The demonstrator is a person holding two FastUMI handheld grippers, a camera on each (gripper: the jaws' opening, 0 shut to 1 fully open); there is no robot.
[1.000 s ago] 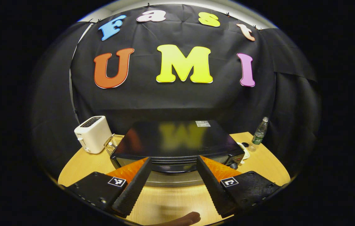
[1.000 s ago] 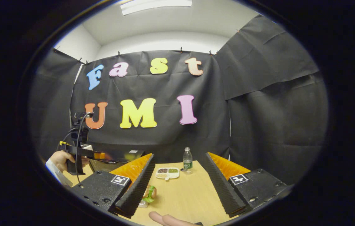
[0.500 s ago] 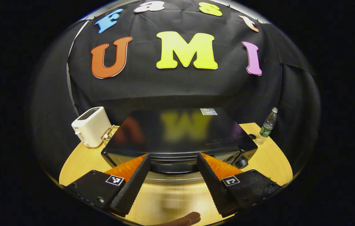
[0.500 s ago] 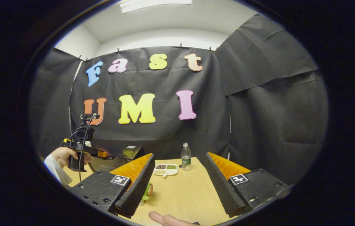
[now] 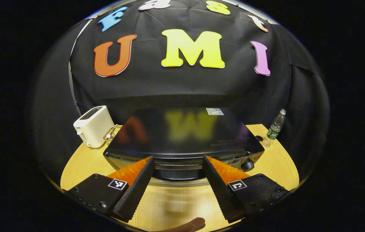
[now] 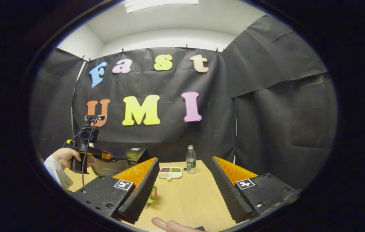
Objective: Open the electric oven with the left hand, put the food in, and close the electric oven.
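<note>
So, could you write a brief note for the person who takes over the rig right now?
Left claw: open, at the front top edge of the electric oven, gripping nothing.
Right claw: open, empty, over the table.
Food: on the table, beside the right claw's left finger.
Oven door looks closed.
Done: nothing yet.
Left: open the door with the left claw, put the food in, close.

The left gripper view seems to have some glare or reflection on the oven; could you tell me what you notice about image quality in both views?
In the left gripper view the oven has a glossy top carrying a blurred reflection of the wall, and the table just ahead of the fingers is smeared. In the right gripper view a ceiling light is blown out, and fisheye distortion bends the wall edges.
</note>
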